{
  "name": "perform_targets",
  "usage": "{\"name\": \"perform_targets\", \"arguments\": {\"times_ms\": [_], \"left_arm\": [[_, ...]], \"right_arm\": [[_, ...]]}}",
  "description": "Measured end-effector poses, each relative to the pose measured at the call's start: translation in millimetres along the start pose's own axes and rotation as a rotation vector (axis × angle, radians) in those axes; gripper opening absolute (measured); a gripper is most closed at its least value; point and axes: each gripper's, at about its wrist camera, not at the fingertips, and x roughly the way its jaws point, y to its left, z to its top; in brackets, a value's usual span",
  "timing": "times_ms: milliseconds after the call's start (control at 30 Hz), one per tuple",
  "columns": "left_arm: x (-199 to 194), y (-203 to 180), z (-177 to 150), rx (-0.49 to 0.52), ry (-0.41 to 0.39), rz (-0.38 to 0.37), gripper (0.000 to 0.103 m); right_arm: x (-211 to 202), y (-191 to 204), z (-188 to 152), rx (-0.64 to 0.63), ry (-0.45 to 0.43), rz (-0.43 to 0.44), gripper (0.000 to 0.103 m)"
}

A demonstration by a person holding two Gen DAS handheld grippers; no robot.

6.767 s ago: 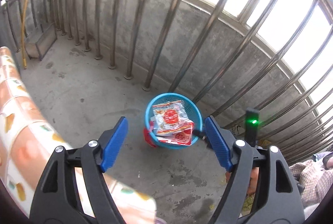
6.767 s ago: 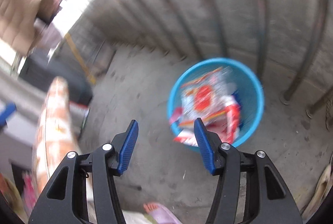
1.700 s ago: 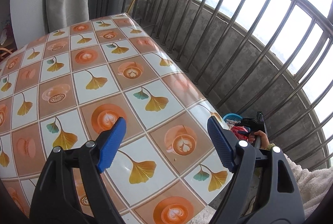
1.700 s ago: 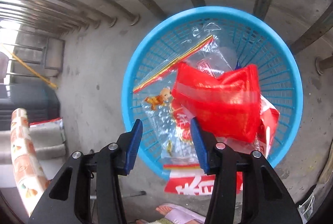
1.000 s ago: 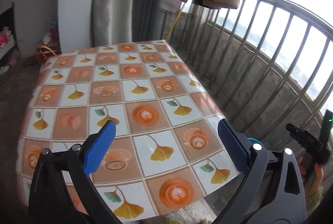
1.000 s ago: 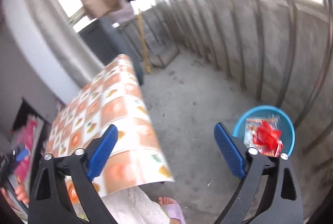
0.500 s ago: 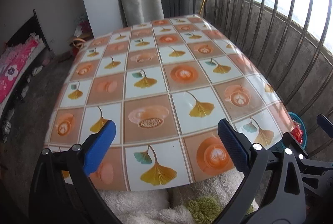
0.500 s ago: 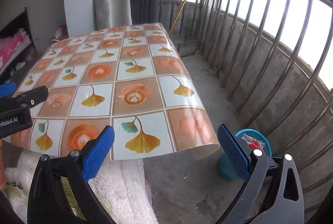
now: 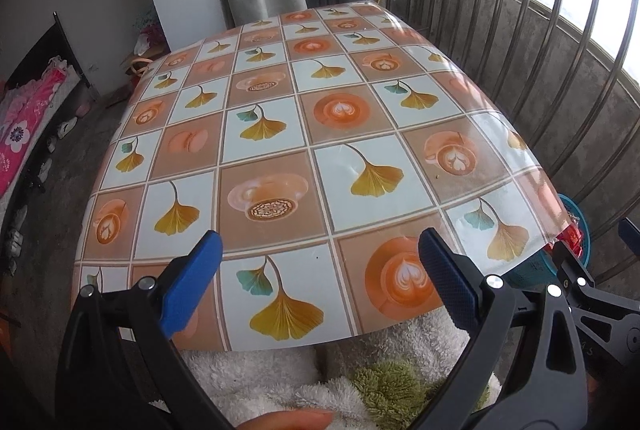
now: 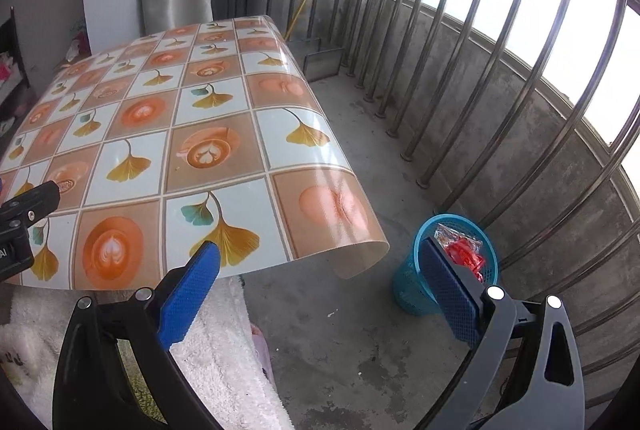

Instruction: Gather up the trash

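Observation:
A blue plastic basket (image 10: 408, 288) stands on the concrete floor by the railing, holding red and clear wrappers (image 10: 464, 255). It also shows past the table's right corner in the left wrist view (image 9: 576, 214). My left gripper (image 9: 318, 282) is open and empty over the near edge of the table. My right gripper (image 10: 320, 284) is open and empty, held above the floor beside the table, with the basket just behind its right finger. The right gripper's body shows at the right edge of the left wrist view (image 9: 592, 294).
A table with a tiled ginkgo-leaf and coffee-cup cloth (image 9: 304, 158) fills the left wrist view; no trash shows on it. A steel railing on a concrete wall (image 10: 500, 102) runs along the right. White fluffy clothing (image 10: 224, 346) is below the grippers.
Both grippers have pulled back from the basket and risen to face the table. The red wrapper the right gripper hovered over now lies in the basket. Both grippers stay open.

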Motion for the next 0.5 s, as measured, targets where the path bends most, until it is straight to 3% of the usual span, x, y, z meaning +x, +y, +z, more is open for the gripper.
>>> {"name": "perform_targets", "arguments": {"times_ms": [500], "left_arm": [[6,2,3,-0.036,0.024,0.008,0.094]], "right_arm": [[3,-16,-5,0.046,0.034,-0.028,0.097]]}}
